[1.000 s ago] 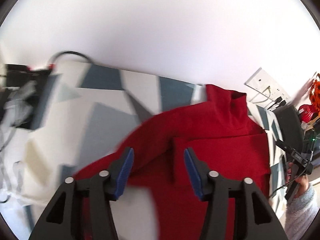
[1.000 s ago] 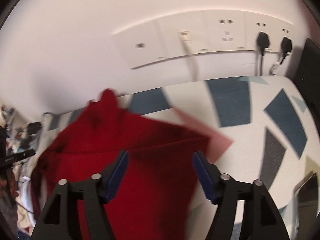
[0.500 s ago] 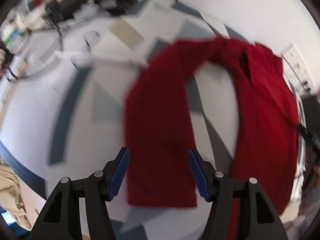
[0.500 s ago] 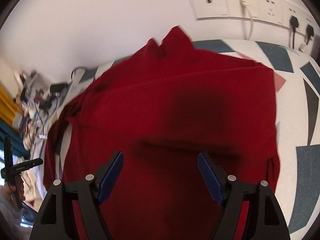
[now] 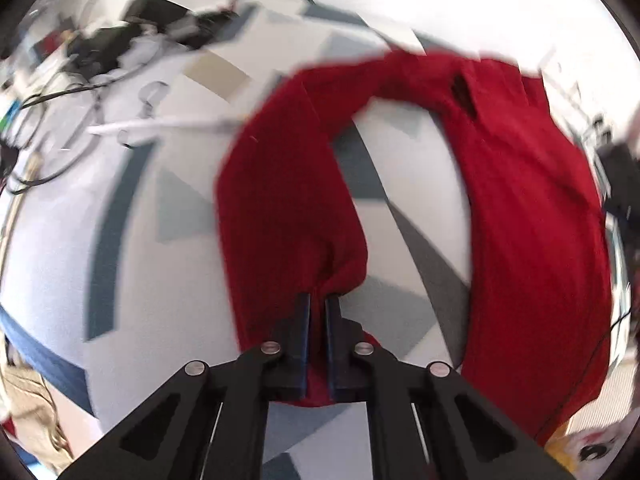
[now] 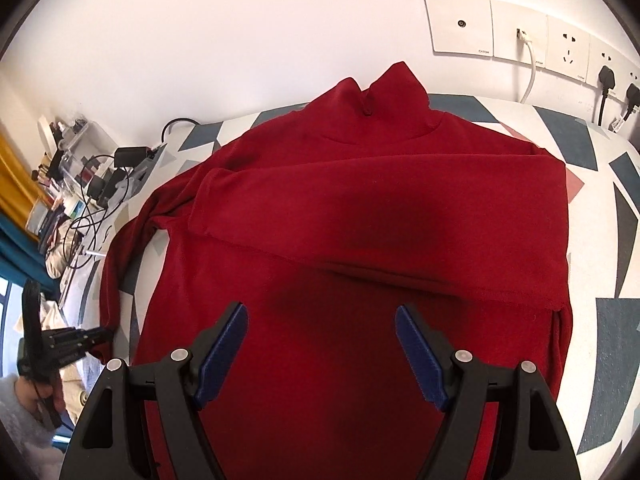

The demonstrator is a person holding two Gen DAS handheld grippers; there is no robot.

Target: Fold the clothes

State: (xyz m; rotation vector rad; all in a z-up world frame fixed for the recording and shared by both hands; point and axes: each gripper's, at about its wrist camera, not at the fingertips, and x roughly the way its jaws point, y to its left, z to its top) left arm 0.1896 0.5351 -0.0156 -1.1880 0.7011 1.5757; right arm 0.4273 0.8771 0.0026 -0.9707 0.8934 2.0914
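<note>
The left tongs (image 5: 317, 312) are pinching the cuff end of the red sweater's sleeve (image 5: 288, 200), while the right tongs (image 6: 320, 344) are hovering wide open and empty over the red sweater (image 6: 360, 240), which is lying on the patterned surface (image 6: 616, 240). Judged step: folding the left sleeve; next, carrying it across the body.

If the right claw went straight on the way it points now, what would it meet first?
Most likely the red sweater lying under the open right claw, though depth is hard to judge.
</note>
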